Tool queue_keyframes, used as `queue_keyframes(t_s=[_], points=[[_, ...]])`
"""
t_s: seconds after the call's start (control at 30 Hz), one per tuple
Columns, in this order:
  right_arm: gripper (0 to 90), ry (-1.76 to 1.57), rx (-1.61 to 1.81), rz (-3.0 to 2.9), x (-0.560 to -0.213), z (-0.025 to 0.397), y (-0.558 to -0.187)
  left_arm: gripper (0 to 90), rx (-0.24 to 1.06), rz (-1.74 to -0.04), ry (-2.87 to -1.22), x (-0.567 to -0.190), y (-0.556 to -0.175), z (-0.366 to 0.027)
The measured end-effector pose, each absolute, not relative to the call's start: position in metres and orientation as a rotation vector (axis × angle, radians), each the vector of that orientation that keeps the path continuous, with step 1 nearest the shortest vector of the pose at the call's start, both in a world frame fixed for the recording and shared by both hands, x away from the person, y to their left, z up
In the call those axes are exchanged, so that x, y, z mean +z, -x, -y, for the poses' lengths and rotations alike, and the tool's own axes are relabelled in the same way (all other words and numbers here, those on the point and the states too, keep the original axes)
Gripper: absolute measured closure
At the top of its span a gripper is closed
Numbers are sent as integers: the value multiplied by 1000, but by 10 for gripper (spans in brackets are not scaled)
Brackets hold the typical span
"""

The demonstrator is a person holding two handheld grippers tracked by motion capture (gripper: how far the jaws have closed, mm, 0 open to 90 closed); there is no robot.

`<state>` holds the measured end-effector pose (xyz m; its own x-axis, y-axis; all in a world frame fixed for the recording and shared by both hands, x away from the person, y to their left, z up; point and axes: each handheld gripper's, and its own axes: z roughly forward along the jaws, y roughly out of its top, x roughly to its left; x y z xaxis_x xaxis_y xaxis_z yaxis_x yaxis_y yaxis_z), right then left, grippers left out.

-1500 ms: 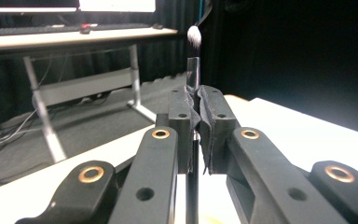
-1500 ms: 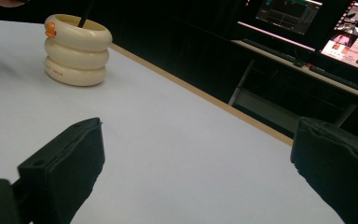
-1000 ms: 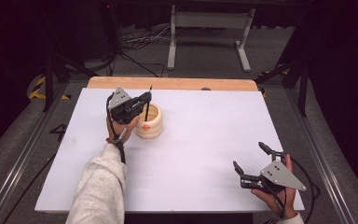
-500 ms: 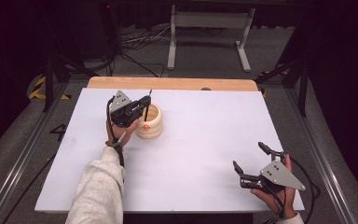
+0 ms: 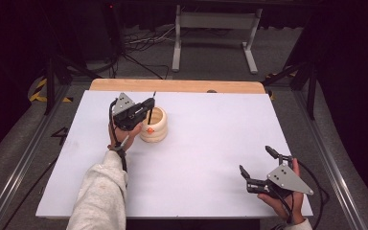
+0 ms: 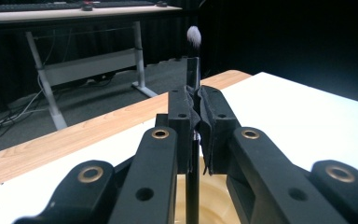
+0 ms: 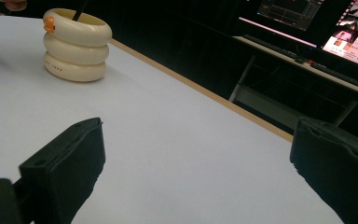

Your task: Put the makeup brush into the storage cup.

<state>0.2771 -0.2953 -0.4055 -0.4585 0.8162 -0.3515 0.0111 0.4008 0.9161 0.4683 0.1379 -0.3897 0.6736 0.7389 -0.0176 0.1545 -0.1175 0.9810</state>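
Left gripper [image 5: 146,109] sits at the far left part of the table [image 5: 211,143], held right over the cup [image 5: 154,124], fingers [image 6: 182,116] clamped together on a thin black brush [image 6: 193,79]. In the left gripper view the brush handle runs straight up between the pads, white bristle tip at the top, and its lower end goes down into the cup's cream opening (bottom of the handle inside is hidden). The brush stands about upright, slightly tilted in the high view, where the stick pokes up above the gripper. The cup is cream, shaped like three stacked rings, with a small orange bit on its rim, standing upright on the white table near the wooden far edge. In the right gripper view the cup [image 7: 77,44] shows far off at upper left with the dark handle sticking out of it. The left hand [image 5: 120,136] grips the tool from below, a light sleeve [image 5: 100,196] coming in from the bottom. Right gripper [image 5: 258,165] is at the near right corner of the table, well apart from the cup, fingers [image 7: 70,158] spread wide with nothing between them, just bare white table. The right hand [image 5: 282,199] holds it low, just above or on the table (cannot tell which). A metal stand [image 5: 215,28] and cables [image 5: 139,40] are on the floor beyond the table.
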Motion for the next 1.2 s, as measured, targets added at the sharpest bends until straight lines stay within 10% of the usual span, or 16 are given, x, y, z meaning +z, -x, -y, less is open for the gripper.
queue_keyframes(t_s=[0.63, 1.2], points=[[38, -721, 1161, -1784, -405, 296, -277, 768, 619, -731, -1666, -383, -462, -141], [37, -719, 1157, -1790, -406, 295, -277, 212, 708, -747, -1684, -371, -445, -148]])
